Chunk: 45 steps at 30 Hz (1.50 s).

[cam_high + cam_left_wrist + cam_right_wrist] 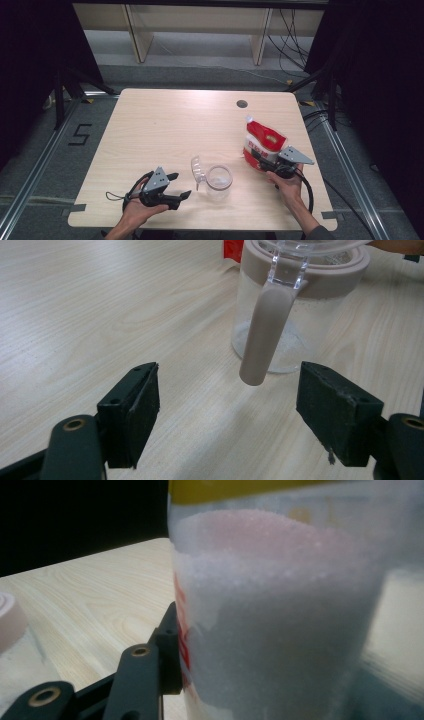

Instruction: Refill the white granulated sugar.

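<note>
Right gripper (pixel 264 161): jaws clamped on the lower part of the red and white pouch (pixel 263 142), near the desk's (pixel 165 125) right edge.
Pouch: stood upright, white spout at top; through its clear side, white granules showed in the right gripper view.
Pouch label: red print on white panel, too blurred to read.
Left gripper (pixel 180 186): jaws open, nothing between them, near the front edge, left of centre.
Jar (pixel 219 181): clear, taupe rim, lid (pixel 198 171) swung open; near the front edge, between the grippers.
Floor marking (pixel 80 134): "5", left of the desk.
</note>
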### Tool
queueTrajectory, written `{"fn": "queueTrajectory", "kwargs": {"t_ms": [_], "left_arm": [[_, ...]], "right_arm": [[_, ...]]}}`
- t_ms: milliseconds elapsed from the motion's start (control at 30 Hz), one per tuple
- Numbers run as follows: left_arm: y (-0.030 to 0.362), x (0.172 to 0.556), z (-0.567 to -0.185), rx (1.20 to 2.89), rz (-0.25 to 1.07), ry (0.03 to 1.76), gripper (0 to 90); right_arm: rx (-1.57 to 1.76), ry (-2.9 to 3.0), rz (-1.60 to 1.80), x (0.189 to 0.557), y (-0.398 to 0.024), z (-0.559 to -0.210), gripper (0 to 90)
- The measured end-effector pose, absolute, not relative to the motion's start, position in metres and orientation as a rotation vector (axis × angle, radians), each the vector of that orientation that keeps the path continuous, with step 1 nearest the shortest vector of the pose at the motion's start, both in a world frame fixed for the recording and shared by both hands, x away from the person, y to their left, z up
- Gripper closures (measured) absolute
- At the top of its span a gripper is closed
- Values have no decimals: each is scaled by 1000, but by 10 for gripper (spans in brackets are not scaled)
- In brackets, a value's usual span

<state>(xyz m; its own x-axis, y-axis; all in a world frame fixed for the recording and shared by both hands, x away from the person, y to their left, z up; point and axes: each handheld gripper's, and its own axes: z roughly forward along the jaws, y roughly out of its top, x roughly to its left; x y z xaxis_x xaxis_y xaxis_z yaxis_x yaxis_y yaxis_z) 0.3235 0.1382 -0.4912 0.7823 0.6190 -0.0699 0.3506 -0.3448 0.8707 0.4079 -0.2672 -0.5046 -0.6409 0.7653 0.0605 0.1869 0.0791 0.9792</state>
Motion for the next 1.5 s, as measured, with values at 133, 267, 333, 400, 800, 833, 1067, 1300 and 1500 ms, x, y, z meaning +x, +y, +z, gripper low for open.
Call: {"fn": "queueTrajectory", "kwargs": {"t_ms": [133,267,333,400,800,833,1067,1300,1500], "left_arm": [[140,325,-491,1977,344,708,250],[141,326,-491,1980,351,703,249],[140,326,-491,1972,346,705,249],[141,326,-491,1980,352,703,248],[141,324,-491,1973,351,702,248],[141,324,-491,1972,352,702,248],[141,323,-492,1957,343,738,248],[141,323,-492,1960,348,738,248],[141,323,-492,1956,344,748,246]], "right_arm": [[911,1871,1604,403,-269,-498,530],[868,1896,1525,395,-274,-488,530],[876,1875,1571,391,-273,-485,531],[856,1899,1533,388,-272,-482,531],[638,1974,1431,348,-256,-469,533],[648,1975,1438,344,-254,-468,533],[510,1972,1328,330,-249,-462,535],[463,1992,1233,320,-248,-461,536],[412,1982,1130,312,-248,-460,537]]}}
